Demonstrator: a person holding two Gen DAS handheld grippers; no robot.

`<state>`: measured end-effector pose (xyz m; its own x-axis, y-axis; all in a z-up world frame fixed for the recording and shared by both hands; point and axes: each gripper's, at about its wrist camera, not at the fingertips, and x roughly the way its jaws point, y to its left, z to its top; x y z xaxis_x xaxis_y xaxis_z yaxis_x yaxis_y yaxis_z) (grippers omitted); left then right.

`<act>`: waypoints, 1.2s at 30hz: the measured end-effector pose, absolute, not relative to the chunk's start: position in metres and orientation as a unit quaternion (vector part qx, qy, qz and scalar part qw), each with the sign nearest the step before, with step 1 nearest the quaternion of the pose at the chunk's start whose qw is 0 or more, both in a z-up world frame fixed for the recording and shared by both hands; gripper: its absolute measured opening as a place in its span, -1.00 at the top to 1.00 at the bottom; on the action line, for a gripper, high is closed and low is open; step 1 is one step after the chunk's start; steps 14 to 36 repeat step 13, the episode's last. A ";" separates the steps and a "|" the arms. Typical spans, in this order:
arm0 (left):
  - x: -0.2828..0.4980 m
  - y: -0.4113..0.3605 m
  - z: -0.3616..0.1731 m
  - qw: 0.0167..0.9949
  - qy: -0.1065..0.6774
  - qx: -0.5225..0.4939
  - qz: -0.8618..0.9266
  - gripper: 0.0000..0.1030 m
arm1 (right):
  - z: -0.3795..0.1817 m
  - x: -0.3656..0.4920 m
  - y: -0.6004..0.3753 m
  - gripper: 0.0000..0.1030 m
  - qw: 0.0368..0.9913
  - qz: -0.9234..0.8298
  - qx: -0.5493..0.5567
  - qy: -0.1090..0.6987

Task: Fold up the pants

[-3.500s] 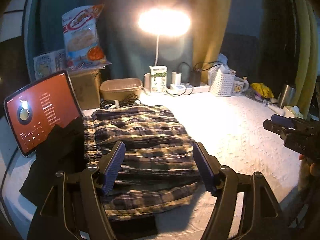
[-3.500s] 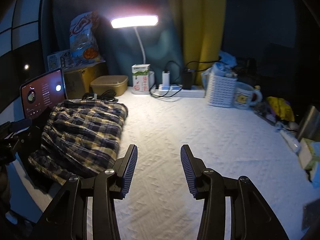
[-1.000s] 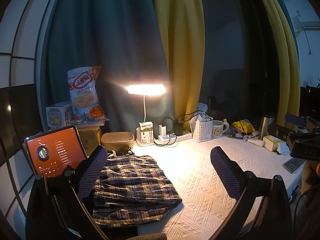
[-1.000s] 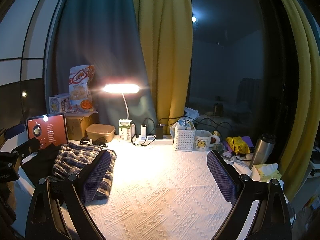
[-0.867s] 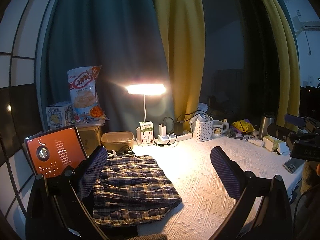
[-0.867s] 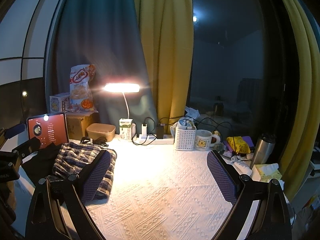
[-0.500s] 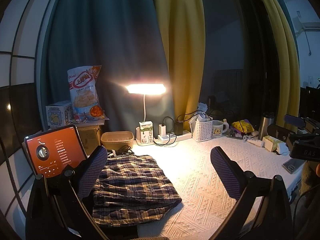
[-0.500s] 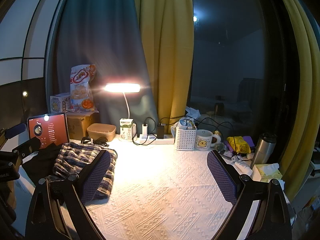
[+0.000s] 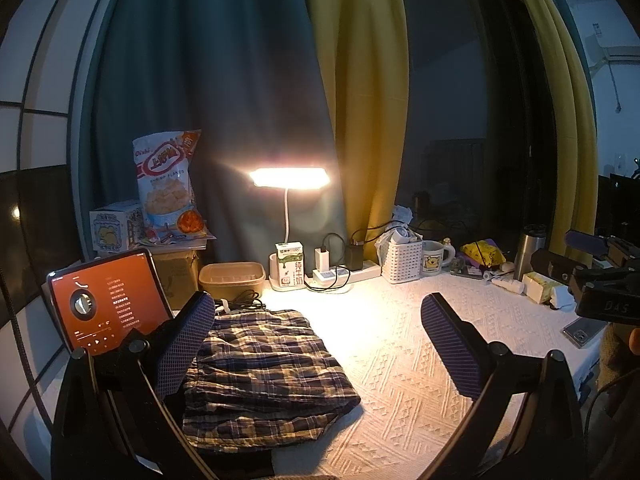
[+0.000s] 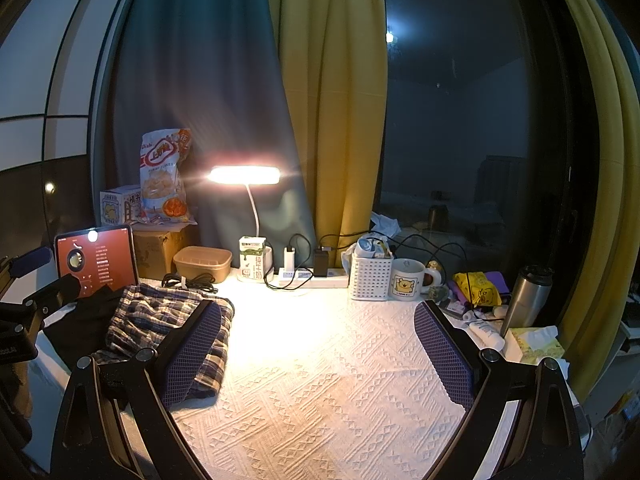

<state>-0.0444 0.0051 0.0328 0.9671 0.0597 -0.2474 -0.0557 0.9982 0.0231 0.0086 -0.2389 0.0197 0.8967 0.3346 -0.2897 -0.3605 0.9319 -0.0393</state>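
Left wrist view: the folded blue-and-cream plaid pants point(image 9: 264, 364) lie on the white textured tablecloth point(image 9: 400, 380), beneath the spread, empty left gripper point(image 9: 320, 344). Right gripper point(image 10: 316, 352) gapes too, holding nothing. Behind, a snack bag point(image 9: 166, 184) reads "Oishi", probably "SHRIMP FLAKES".

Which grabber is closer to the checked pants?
Left. The left gripper hangs right over the checked pants; the right gripper is off to their right, over bare tablecloth.

Navy-and-cream plaid pants point(image 9: 260, 364)
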 end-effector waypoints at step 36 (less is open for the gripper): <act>-0.047 0.005 0.033 0.992 0.123 0.004 0.021 -0.98 | 0.018 0.008 -0.238 -0.91 0.973 0.177 -0.048 0.144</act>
